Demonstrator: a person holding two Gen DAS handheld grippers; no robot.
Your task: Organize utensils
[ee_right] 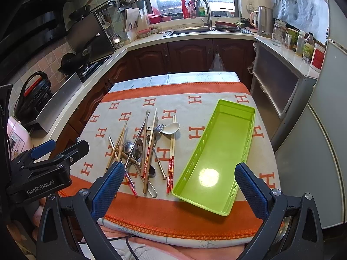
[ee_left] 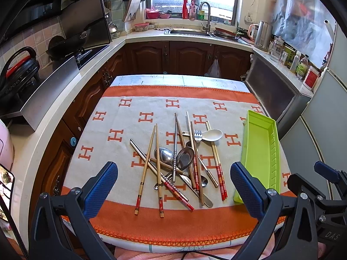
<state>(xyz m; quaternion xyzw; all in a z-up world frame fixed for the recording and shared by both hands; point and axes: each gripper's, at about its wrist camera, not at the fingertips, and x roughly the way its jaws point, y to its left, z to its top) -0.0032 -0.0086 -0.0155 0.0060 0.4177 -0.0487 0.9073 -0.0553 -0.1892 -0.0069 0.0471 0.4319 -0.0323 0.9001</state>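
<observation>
Kitchen table under an orange-and-grey H-patterned cloth [ee_left: 121, 99] in the left wrist view: left gripper [ee_left: 173, 186] spread wide, empty, above the tangled utensil pile [ee_left: 180, 160]; best to lift a top chopstick first, "DAS" legible on the neighbouring tool. From the right wrist view: right gripper [ee_right: 180, 186] likewise apart and empty, over the near end of the empty green tray [ee_right: 190, 166] just right of the pile; "GenRobot.AI" printed on the other gripper.

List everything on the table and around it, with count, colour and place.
tray: one, green, right side of cloth, nothing in it
chopsticks: several, wood, red-banded ends, in pile
spoons: a few metal, one white, in pile
fork: one, metal, in pile
cloth: one, orange and grey, covers table
kettle: one, steel, back counter
left gripper: jaws open, above near edge
right gripper: jaws open, over tray's near end
</observation>
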